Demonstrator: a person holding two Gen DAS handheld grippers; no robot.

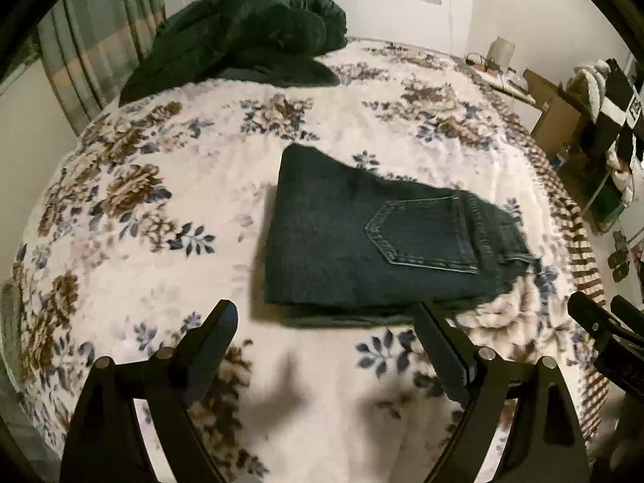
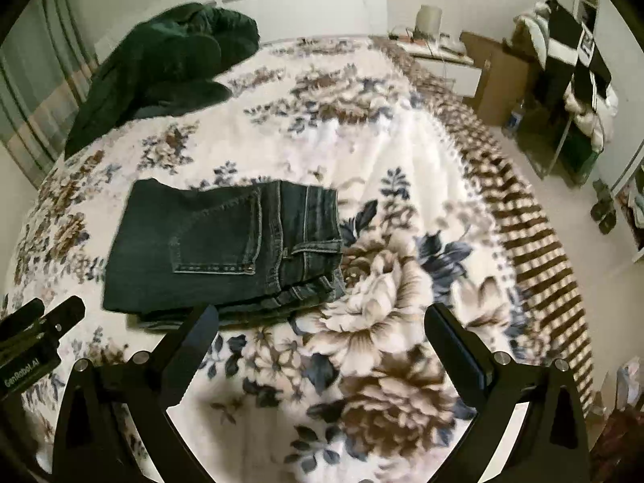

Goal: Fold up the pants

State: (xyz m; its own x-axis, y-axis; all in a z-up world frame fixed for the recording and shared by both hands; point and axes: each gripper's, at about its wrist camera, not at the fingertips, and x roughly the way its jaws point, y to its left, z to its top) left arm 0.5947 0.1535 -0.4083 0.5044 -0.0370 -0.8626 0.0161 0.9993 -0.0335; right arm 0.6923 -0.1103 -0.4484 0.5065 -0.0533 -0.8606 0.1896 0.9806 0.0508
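Folded jeans point(image 1: 374, 237) lie flat on the floral bedspread point(image 1: 161, 209), centre of the left wrist frame, back pocket up. The left gripper point(image 1: 326, 322) hangs above the bedspread, fingers spread, grasping nothing. Right wrist view places the jeans point(image 2: 225, 245) left of centre; only here does the stacked waistband edge show. The right gripper point(image 2: 322, 322) is likewise spread and empty. A dark garment heap point(image 2: 161, 68) occupies the upper left.
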